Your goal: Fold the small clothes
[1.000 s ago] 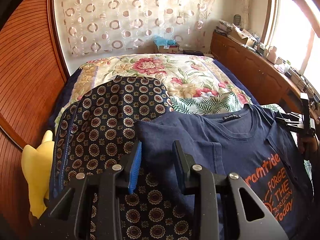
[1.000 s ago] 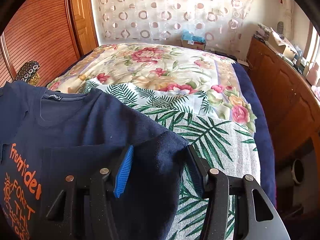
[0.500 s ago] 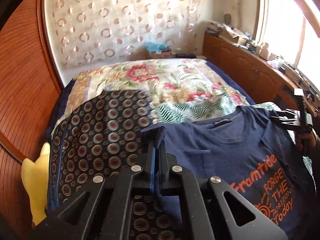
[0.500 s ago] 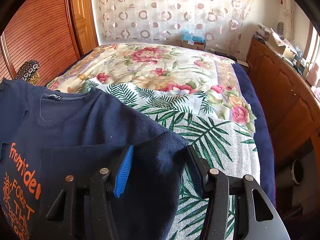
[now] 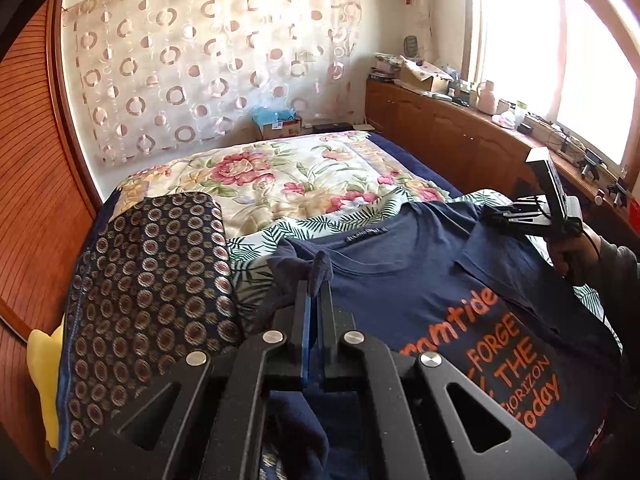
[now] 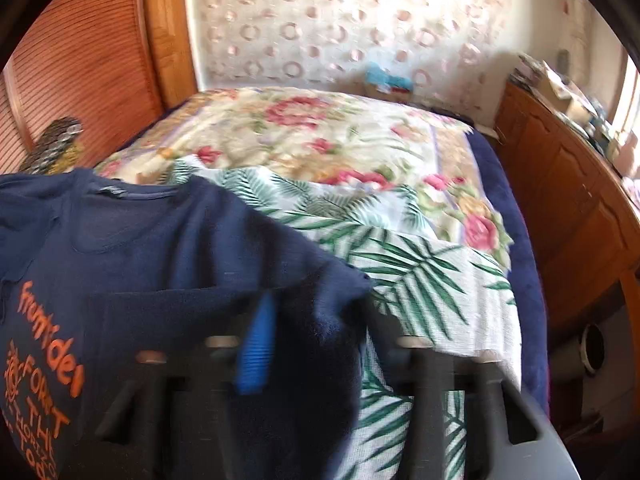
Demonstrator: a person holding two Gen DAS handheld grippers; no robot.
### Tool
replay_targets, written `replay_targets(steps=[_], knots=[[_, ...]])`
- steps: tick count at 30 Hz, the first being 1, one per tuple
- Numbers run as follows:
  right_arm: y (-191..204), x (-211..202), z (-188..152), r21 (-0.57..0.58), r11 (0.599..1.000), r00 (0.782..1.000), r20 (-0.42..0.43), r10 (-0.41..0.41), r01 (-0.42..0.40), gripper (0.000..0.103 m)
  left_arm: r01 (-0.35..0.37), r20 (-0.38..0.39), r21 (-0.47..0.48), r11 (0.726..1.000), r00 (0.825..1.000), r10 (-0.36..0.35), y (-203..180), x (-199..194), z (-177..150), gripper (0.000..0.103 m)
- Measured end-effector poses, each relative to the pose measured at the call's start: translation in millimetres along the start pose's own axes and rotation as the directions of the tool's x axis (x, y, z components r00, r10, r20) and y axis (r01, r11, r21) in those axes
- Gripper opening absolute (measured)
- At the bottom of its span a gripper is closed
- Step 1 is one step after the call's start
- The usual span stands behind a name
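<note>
A navy T-shirt (image 5: 412, 276) with orange lettering lies on the bed, collar toward the far end. My left gripper (image 5: 314, 292) is shut on the T-shirt's left sleeve, which bunches up past the fingertips. My right gripper (image 6: 316, 320) shows blurred, with the right sleeve (image 6: 304, 300) lying between its jaws; the jaws still stand apart around the cloth. The right gripper also shows in the left wrist view (image 5: 516, 216), at the shirt's right shoulder.
A palm-leaf towel (image 6: 424, 280) lies under the shirt on a floral bedspread (image 5: 288, 176). A dark patterned cushion (image 5: 148, 280) and a yellow plush (image 5: 40, 376) lie at the left. A wooden cabinet (image 5: 460, 136) with clutter runs along the right under the window.
My left gripper has shut on the left sleeve and lifted it. My right gripper's view has gone blurred with motion, its jaws narrowing around the right sleeve.
</note>
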State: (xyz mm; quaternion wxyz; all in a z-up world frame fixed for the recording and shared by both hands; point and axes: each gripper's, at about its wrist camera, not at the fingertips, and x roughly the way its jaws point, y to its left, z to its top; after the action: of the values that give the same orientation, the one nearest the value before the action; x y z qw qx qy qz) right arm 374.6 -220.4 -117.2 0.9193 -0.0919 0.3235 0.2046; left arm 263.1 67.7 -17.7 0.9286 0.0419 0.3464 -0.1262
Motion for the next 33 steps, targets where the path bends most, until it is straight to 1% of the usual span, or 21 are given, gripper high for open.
replay_targets(steps=[1,2,4,5,7,10,11,14,18,21,23,26,29,33], knots=[[7,-3,-1,-0.026,0.999,1.000,0.010,-0.020,0.020,0.009,0.003,0.003,-0.001,1.000,1.000,-0.003,-1,-2,-1,0.003],[15,-5,-2,-0.048,0.999,1.000,0.017,-0.020,0.021,0.007,0.002,0.011,-0.006,1.000,1.000,-0.002,-3,-6,-4,0.003],[25,-14,-5,-0.066,0.998,0.999,0.044,-0.004,0.007,0.006,0.006,0.023,-0.013,1.000,1.000,-0.006,-4,-14,-6,0.003],[29,-20,-6,-0.072,0.997,0.998,0.060,-0.012,0.017,0.005,0.005,0.036,-0.017,1.000,0.999,-0.005,-5,-21,-9,0.003],[35,-36,-7,-0.075,0.997,0.996,0.093,-0.012,0.019,0.005,0.003,0.055,-0.017,1.000,0.999,-0.002,-9,-33,-14,0.003],[37,-71,-14,-0.045,0.999,0.988,0.153,0.020,-0.013,0.004,-0.006,0.106,-0.026,1.000,0.994,0.009,-13,-64,-27,0.003],[37,-83,-18,-0.034,0.999,0.985,0.170,0.038,-0.033,0.004,-0.011,0.121,-0.031,0.999,0.993,0.015,-14,-72,-32,0.003],[41,-118,-38,-0.022,0.998,0.974,0.217,0.058,-0.055,0.004,-0.015,0.157,-0.051,0.999,0.987,0.023,-17,-100,-52,0.003],[46,-160,-77,-0.018,0.997,0.963,0.255,0.083,-0.081,0.004,-0.028,0.182,-0.089,0.996,0.982,0.044,-15,-135,-84,0.003],[44,-183,-111,-0.006,0.996,0.961,0.263,0.088,-0.089,0.004,-0.033,0.189,-0.118,0.992,0.980,0.055,-14,-154,-105,0.003],[41,-197,-132,0.007,0.994,0.961,0.257,0.105,-0.110,0.004,-0.038,0.188,-0.133,0.990,0.980,0.063,-15,-167,-121,0.003],[41,-221,-164,0.015,0.993,0.961,0.251,0.113,-0.121,0.004,-0.031,0.191,-0.154,0.988,0.980,0.060,-17,-185,-140,0.003],[41,-243,-183,0.001,0.992,0.961,0.246,0.125,-0.129,0.004,-0.074,0.184,-0.138,0.988,0.978,0.099,-19,-199,-154,0.003],[38,-272,-204,0.012,0.989,0.967,0.213,0.138,-0.144,0.004,-0.074,0.158,-0.146,0.987,0.983,0.097,-22,-210,-172,0.003]])
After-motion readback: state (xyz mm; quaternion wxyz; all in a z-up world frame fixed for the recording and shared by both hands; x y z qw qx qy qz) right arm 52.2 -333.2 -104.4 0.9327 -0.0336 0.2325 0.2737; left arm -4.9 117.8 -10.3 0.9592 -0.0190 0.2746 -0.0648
